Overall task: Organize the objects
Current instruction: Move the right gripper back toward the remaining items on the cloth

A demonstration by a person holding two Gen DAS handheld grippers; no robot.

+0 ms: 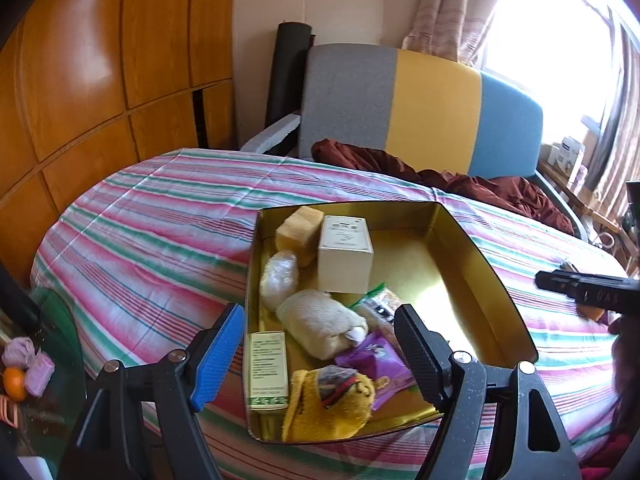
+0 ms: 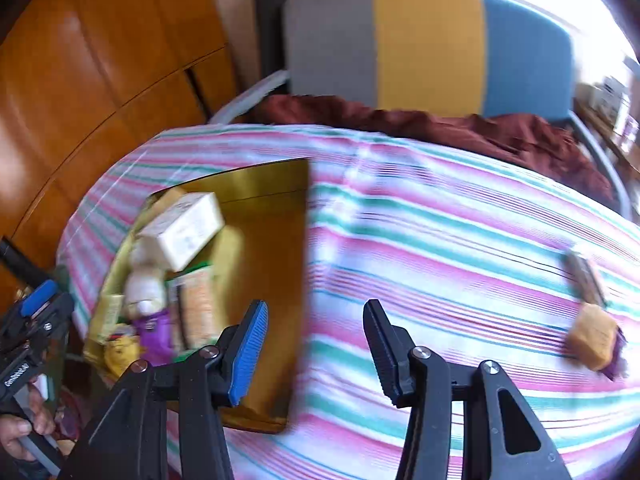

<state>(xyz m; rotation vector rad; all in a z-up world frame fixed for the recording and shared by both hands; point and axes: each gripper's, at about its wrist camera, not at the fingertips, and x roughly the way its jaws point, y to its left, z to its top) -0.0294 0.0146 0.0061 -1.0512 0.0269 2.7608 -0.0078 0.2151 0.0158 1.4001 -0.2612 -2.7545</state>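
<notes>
A gold tin [image 1: 472,264] lies on the striped bed sheet [image 1: 152,232]. Inside it are a cream box [image 1: 346,256], a yellow sponge [image 1: 298,232], a clear bag [image 1: 280,278], a rolled cream towel [image 1: 320,322], a green-and-cream carton [image 1: 268,368], a purple packet [image 1: 376,360] and a yellow plush [image 1: 328,404]. My left gripper [image 1: 318,320] hovers open over the tin's near end, holding nothing. My right gripper [image 2: 316,308] is open and empty above the tin's [image 2: 264,216] right edge. A second yellow sponge [image 2: 592,336] lies on the sheet far right, beside a blurred dark item [image 2: 586,276].
A grey, yellow and blue headboard [image 1: 432,108] and a crumpled maroon blanket [image 1: 460,184] bound the far end of the bed. Wooden wardrobe doors [image 1: 100,80] stand to the left. A low table at the left holds an orange [image 1: 14,382] and pink items [image 1: 38,372].
</notes>
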